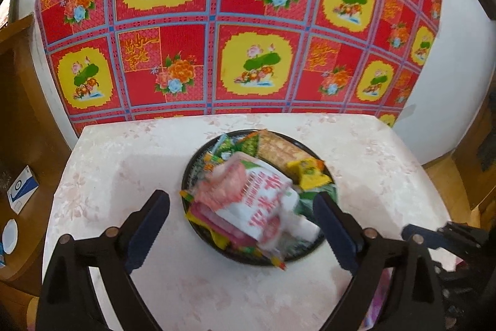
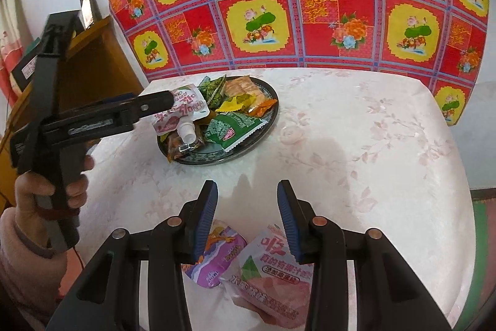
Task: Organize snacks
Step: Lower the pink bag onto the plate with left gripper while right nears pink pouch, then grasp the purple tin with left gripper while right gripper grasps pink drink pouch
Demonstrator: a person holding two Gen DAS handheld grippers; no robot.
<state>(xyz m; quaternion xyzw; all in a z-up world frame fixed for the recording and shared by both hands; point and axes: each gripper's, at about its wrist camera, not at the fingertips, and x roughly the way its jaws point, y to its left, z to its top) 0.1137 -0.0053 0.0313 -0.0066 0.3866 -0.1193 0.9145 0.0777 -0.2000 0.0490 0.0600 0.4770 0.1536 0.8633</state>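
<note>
A dark round plate (image 1: pixel 187 176) (image 2: pixel 248 149) on the white table holds several snack packets. A pink-and-white spouted pouch (image 1: pixel 257 200) (image 2: pixel 183 114) is blurred above the plate, between the fingers of my left gripper (image 1: pixel 241 207). The jaws stand wide apart. In the right wrist view the left gripper (image 2: pixel 167 101) reaches over the plate's left side beside that pouch. My right gripper (image 2: pixel 246 191) is open and empty over the table's near part. Below it lie a purple packet (image 2: pixel 217 262) and a pink pouch (image 2: pixel 272 278).
The table has a white floral cloth (image 2: pixel 372 145). A red and yellow patterned cloth (image 1: pixel 248 20) hangs on the wall behind. A wooden cabinet (image 2: pixel 102 67) stands left of the table. My right gripper's finger shows at the left view's right edge (image 1: pixel 434 233).
</note>
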